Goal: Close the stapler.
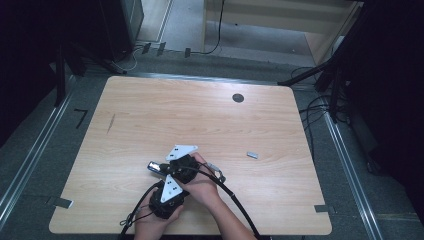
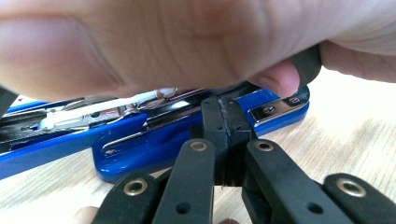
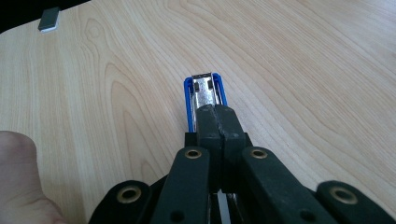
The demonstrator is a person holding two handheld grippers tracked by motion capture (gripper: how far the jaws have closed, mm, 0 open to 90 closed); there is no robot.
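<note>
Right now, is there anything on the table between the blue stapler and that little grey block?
No. In the right gripper view, only bare wood of the table lies between the stapler and the grey block.

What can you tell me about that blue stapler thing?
The stapler is shiny blue, apparently plastic, with silver metal parts: a rail on top and a small plate near one end. It lies on the wooden table, near the front edge. A hand covers it from above. Both grippers' shut black jaws meet at it, the right gripper over its metal end.
</note>
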